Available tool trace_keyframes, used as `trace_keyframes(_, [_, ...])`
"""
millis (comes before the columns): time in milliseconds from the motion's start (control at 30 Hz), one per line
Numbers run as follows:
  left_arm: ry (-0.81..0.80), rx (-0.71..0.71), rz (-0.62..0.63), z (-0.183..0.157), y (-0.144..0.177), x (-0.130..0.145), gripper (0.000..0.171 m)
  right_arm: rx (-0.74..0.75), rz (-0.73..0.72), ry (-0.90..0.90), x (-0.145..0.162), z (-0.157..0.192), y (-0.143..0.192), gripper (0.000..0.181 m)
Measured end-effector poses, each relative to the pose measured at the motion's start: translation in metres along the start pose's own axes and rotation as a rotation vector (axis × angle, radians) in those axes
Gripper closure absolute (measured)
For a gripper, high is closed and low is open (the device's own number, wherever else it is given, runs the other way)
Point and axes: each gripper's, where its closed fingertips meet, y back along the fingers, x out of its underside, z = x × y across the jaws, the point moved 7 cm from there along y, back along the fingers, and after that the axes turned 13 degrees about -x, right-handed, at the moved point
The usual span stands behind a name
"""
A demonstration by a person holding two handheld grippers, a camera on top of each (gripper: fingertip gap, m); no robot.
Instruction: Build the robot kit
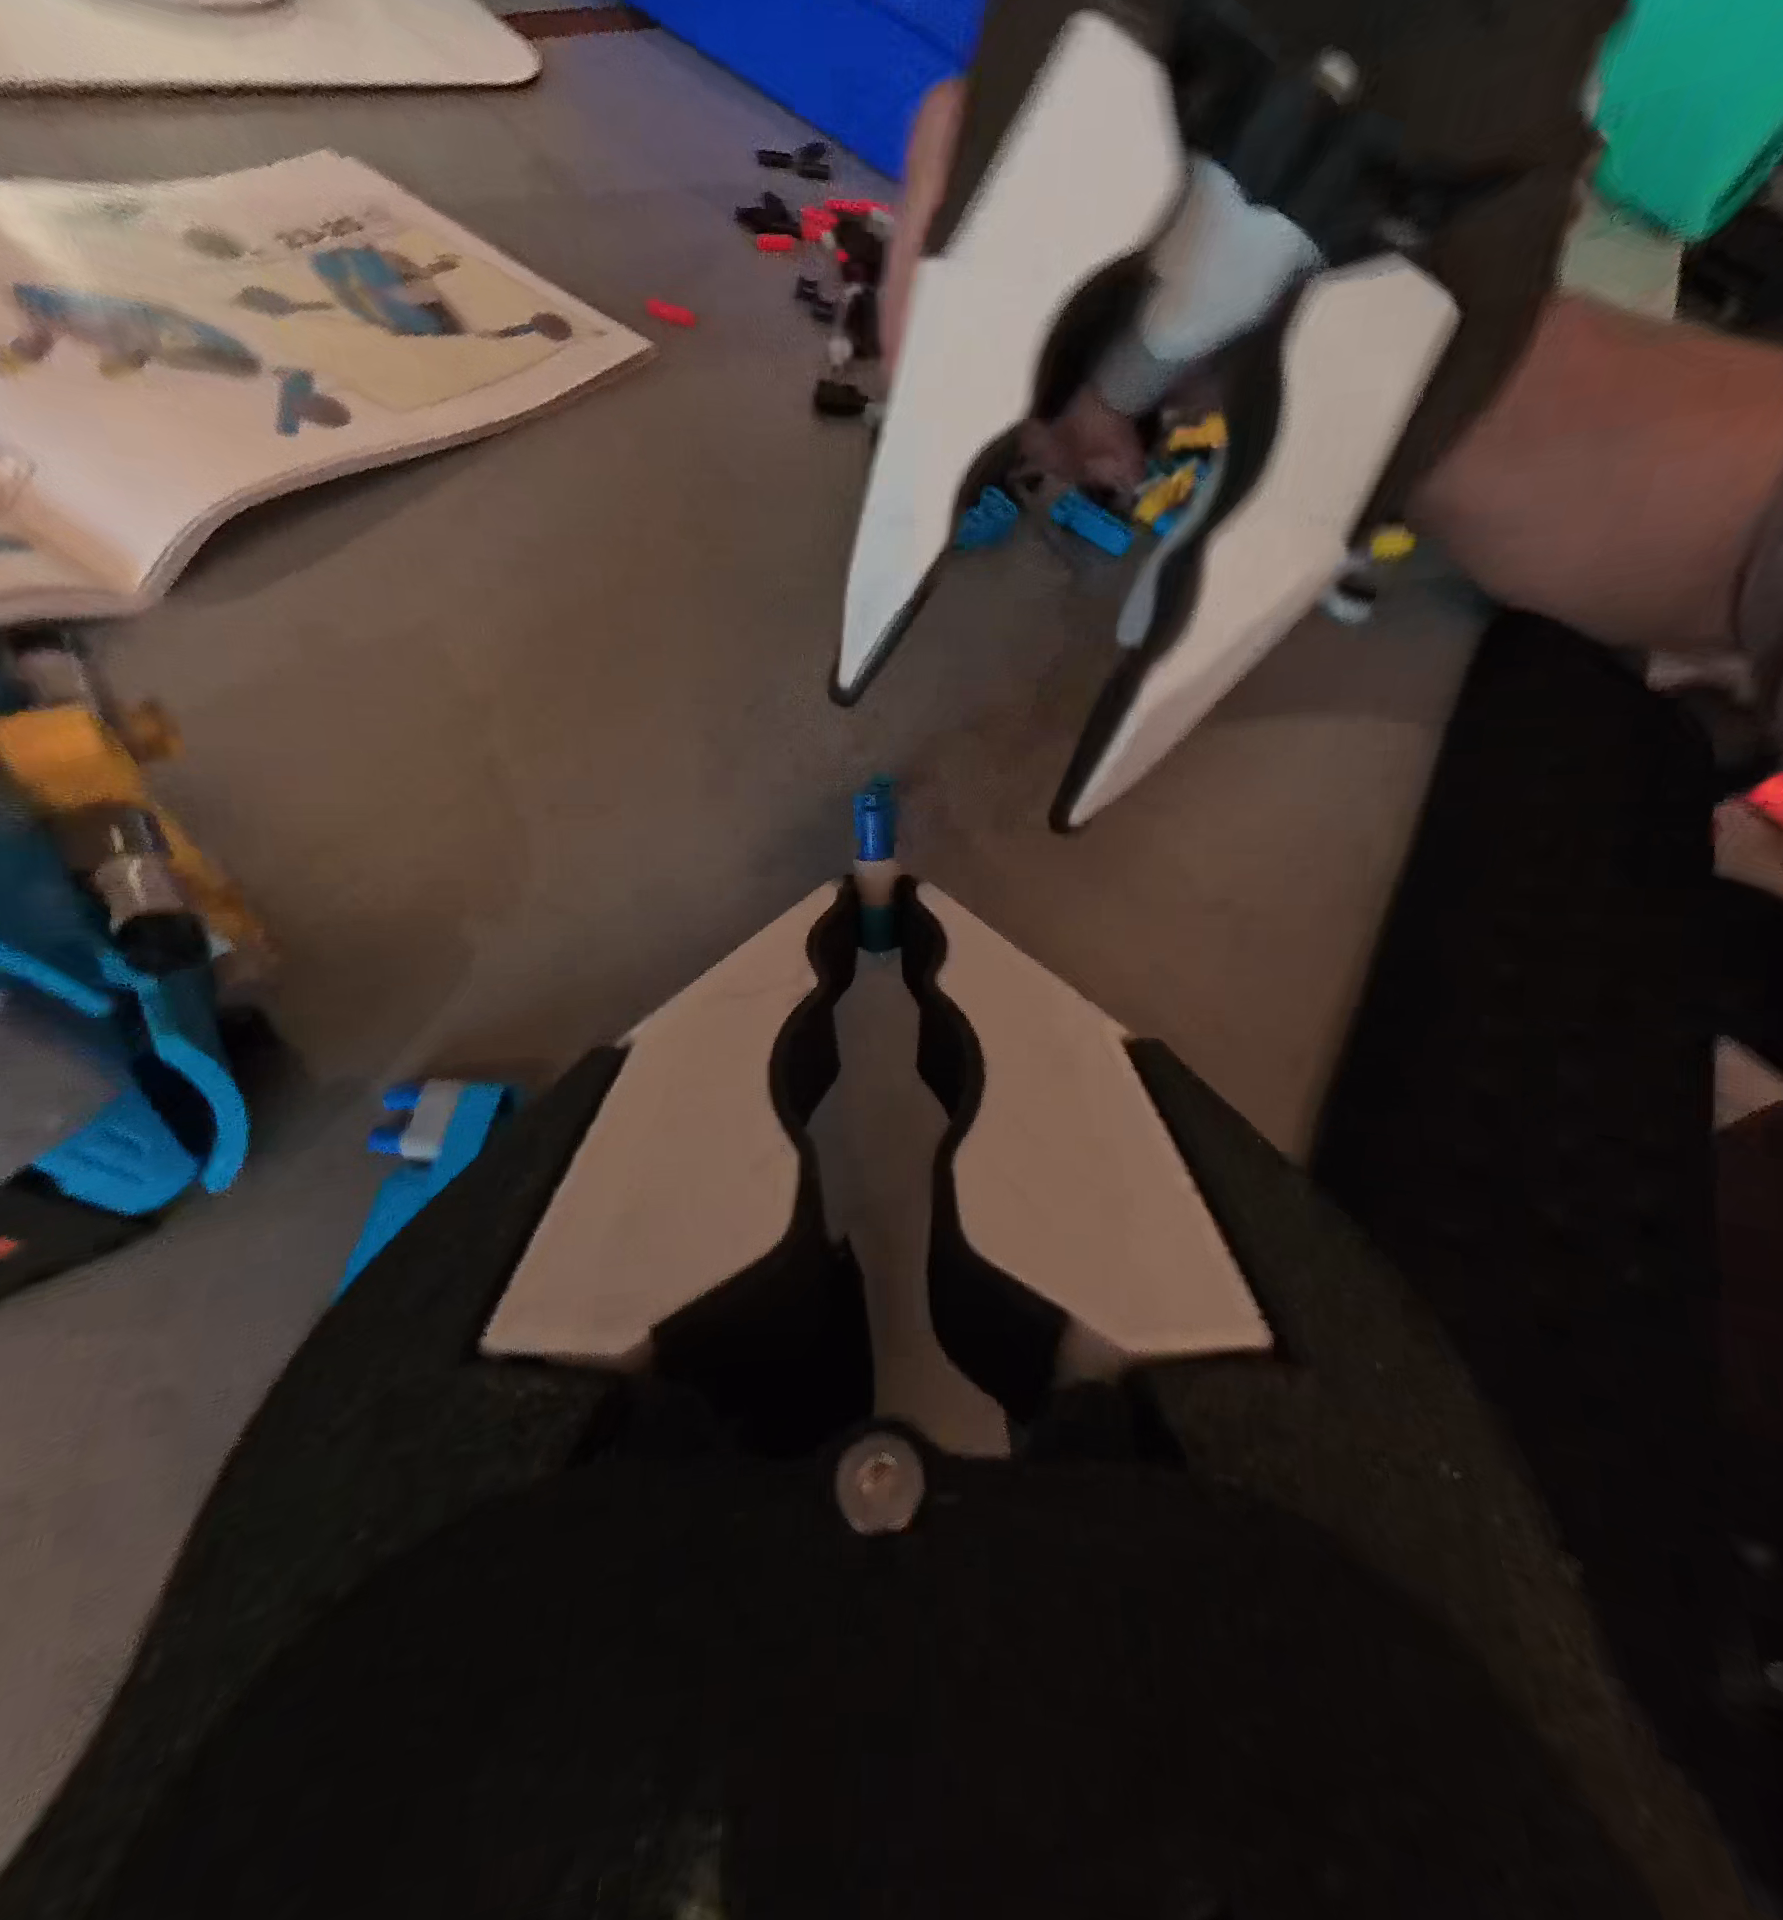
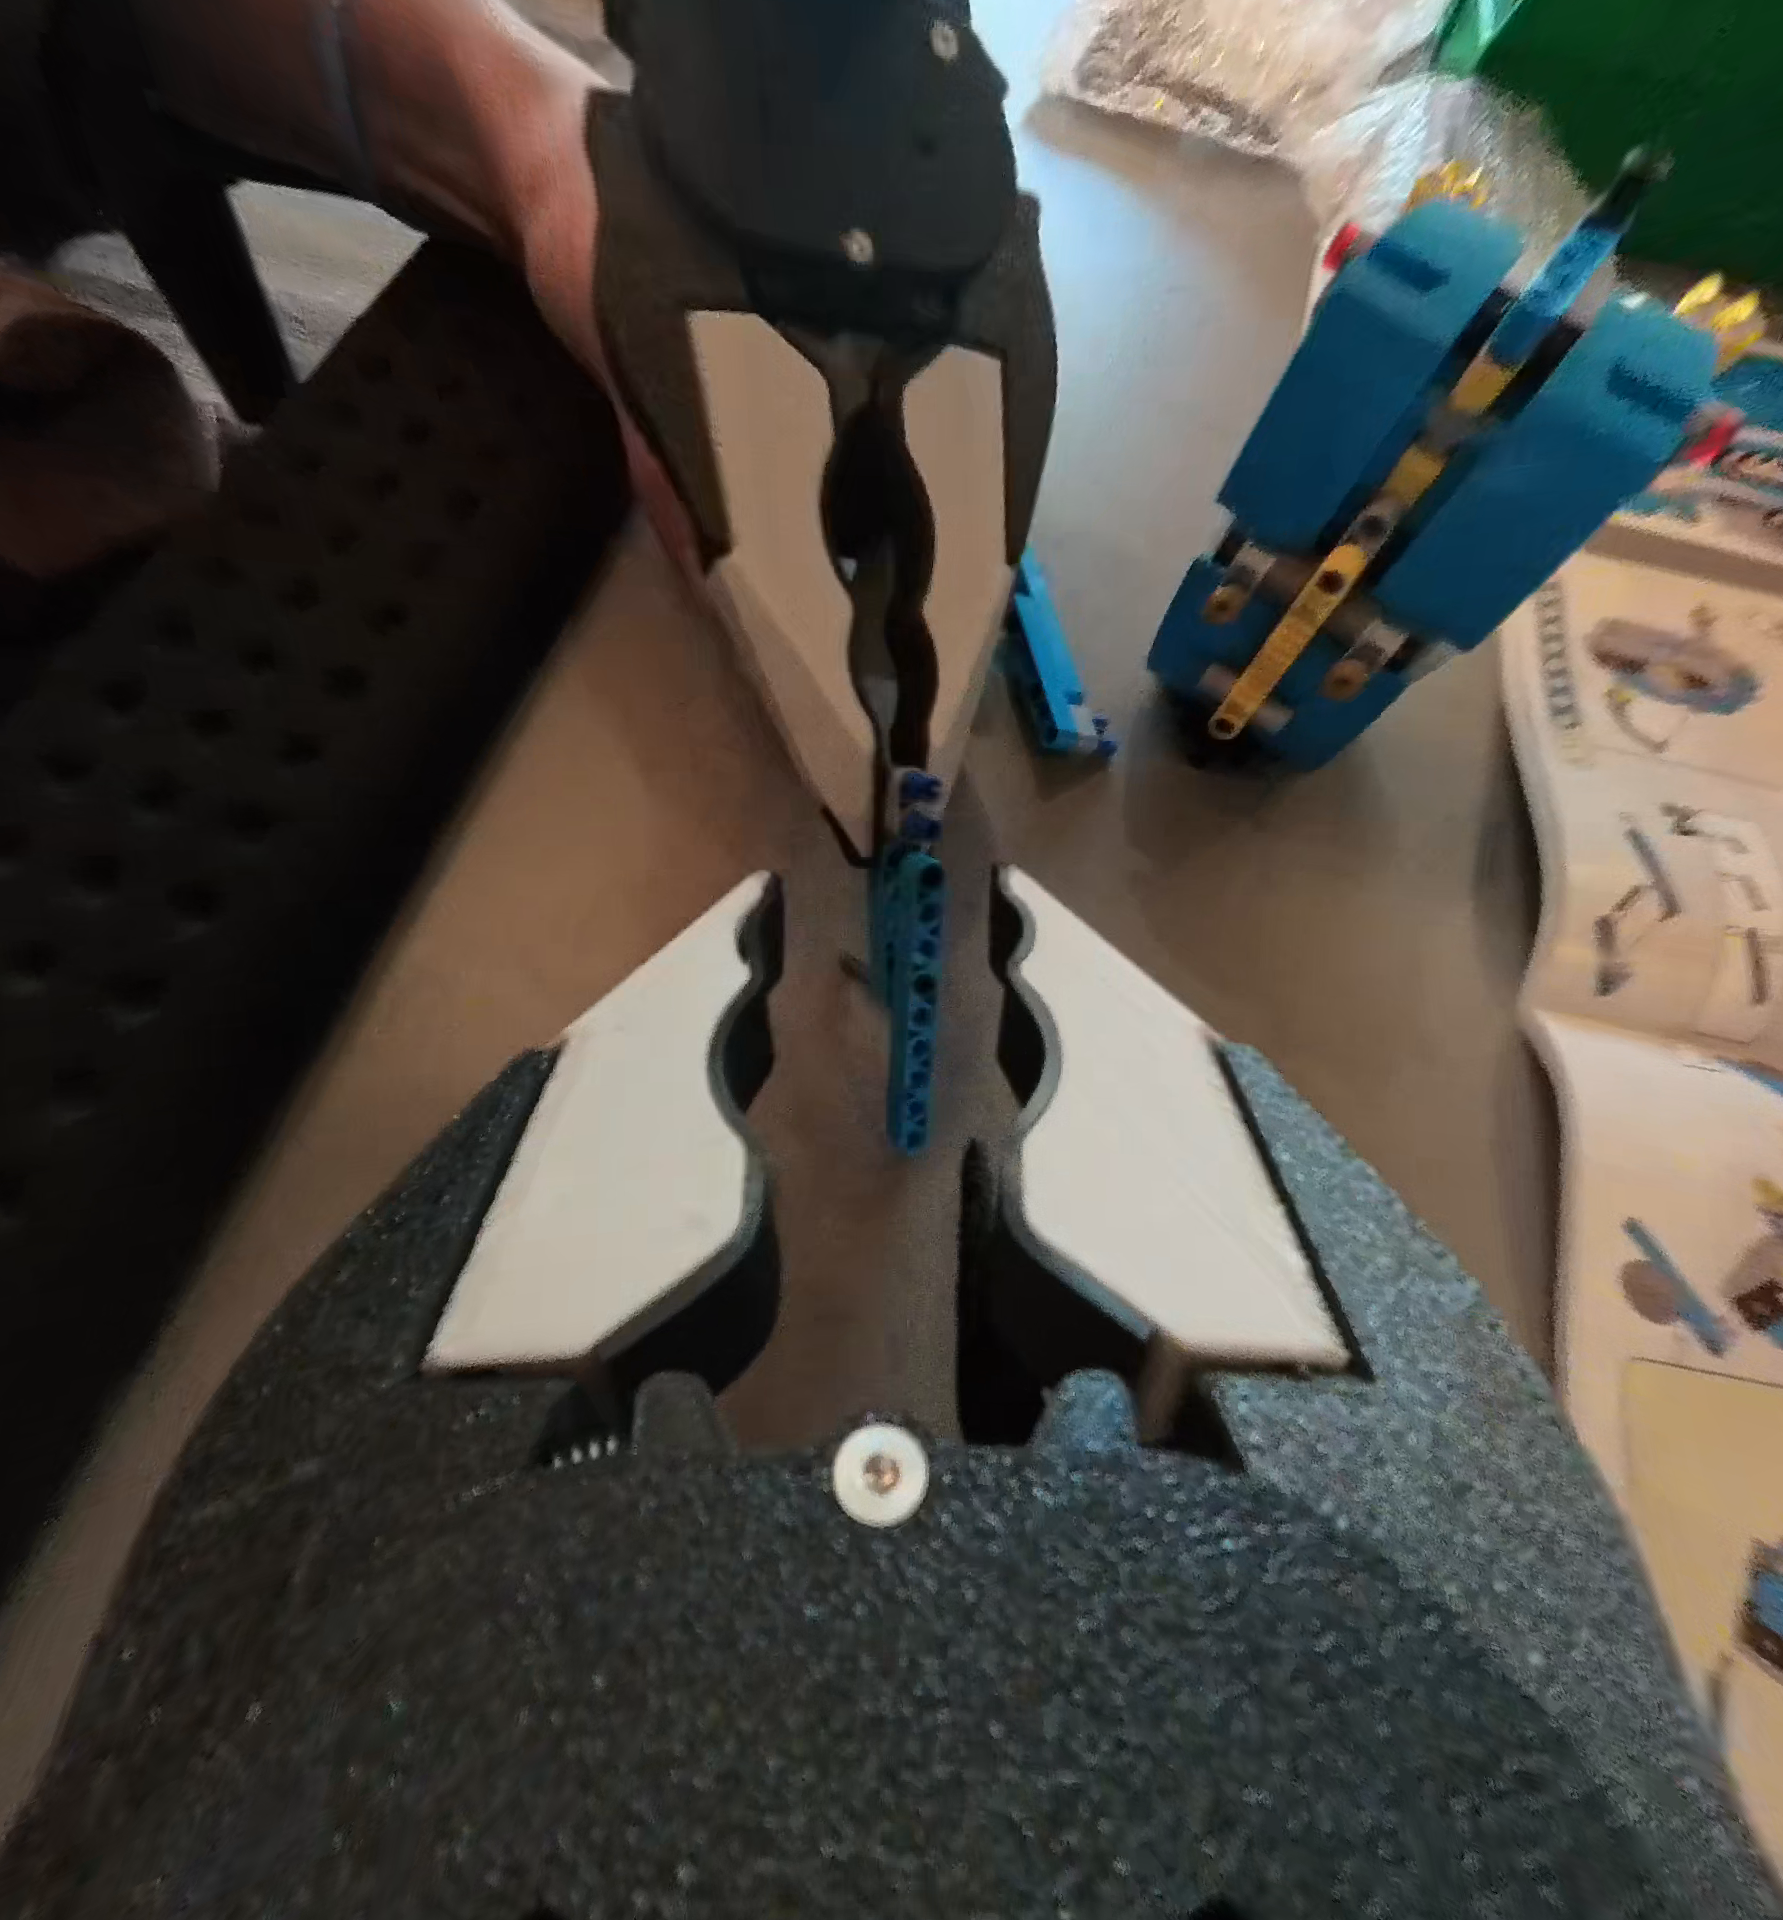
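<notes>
My left gripper [image 1: 876,883] is shut on the end of a thin blue beam with holes [image 2: 913,997]. In the left wrist view the beam is seen end-on, with a dark blue pin [image 1: 874,831] sticking out past the tips. In the right wrist view the left gripper [image 2: 902,800] comes in from above and holds the beam above the grey table [image 2: 1230,935]. My right gripper [image 2: 885,881] is open, and the beam hangs between its fingers without touching them. The right gripper also shows in the left wrist view [image 1: 954,756], open.
A blue and yellow brick model [image 2: 1386,540] stands at the right, with a second blue beam [image 2: 1048,665] beside it. An open instruction booklet [image 2: 1697,935] lies at the far right. Loose black and red pieces [image 1: 825,239] lie farther back. A black perforated surface [image 2: 243,727] runs along the left. Less than 4 cm separates the two grippers' tips.
</notes>
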Motion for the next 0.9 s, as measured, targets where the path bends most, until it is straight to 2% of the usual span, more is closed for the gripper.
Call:
trace_keyframes(100, [0.198, 0.008, 0.014, -0.001, 0.0, -0.002, 0.165, 0.17, 0.073, 0.088, -0.003, 0.007, -0.011, 0.134])
trace_keyframes(200, [0.276, 0.01, 0.005, -0.001, 0.003, -0.004, 0.165, 0.276, 0.121, 0.1, 0.003, 0.012, -0.029, 0.138])
trace_keyframes(233, [0.307, 0.029, 0.007, -0.001, 0.003, -0.004, 0.165, 0.294, 0.117, 0.096, 0.005, 0.012, -0.033, 0.133])
trace_keyframes(300, [0.347, 0.055, 0.025, 0.001, 0.0, -0.001, 0.165, 0.356, 0.109, 0.097, 0.008, 0.008, -0.034, 0.152])
trace_keyframes(600, [0.422, 0.094, 0.025, 0.006, -0.003, 0.002, 0.166, 0.395, 0.162, 0.142, 0.008, 0.006, -0.036, 0.158])
trace_keyframes(633, [0.422, 0.098, 0.016, 0.005, -0.003, 0.001, 0.166, 0.385, 0.155, 0.137, 0.009, 0.006, -0.036, 0.157])
trace_keyframes(667, [0.417, 0.091, 0.01, 0.005, -0.003, 0.0, 0.165, 0.376, 0.149, 0.153, 0.009, 0.008, -0.038, 0.165])
trace_keyframes(767, [0.369, 0.05, 0.027, 0.003, -0.006, 0.002, 0.165, 0.393, 0.211, 0.194, 0.012, 0.008, -0.04, 0.165])
trace_keyframes(900, [0.411, 0.083, -0.017, 0.006, -0.003, 0.0, 0.165, 0.372, 0.134, 0.121, 0.007, 0.005, -0.036, 0.164])
